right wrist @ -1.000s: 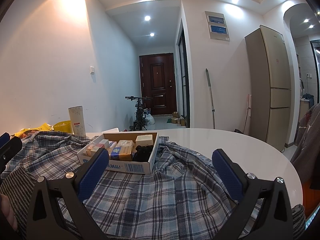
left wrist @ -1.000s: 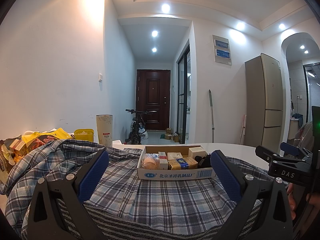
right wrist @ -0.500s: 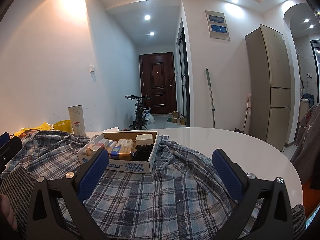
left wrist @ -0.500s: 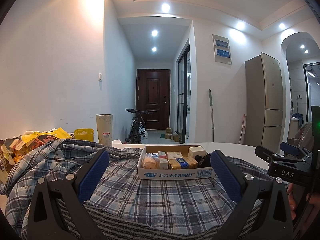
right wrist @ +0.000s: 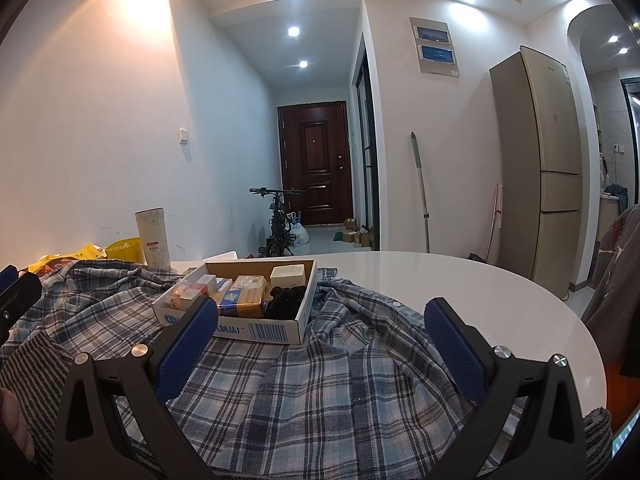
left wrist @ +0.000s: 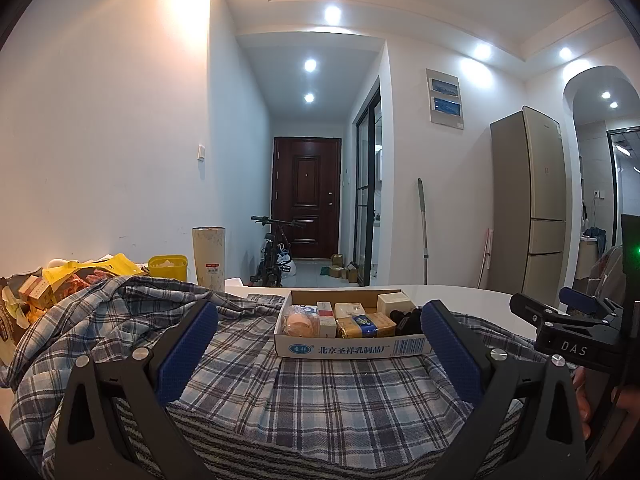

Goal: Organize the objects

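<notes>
A shallow cardboard box holding several small packages and a black item sits on a crumpled blue plaid shirt spread over a round white table. My left gripper is open, its blue pads low over the shirt and just short of the box. My right gripper is also open, hovering over the shirt with the box ahead to its left. A striped grey cloth lies under the shirt at the near edge. The right gripper's body shows at the right of the left wrist view.
A tall pale cylinder, a yellow tub and a heap of yellow bags and cartons stand at the table's left. A fridge, a mop and a bicycle are beyond.
</notes>
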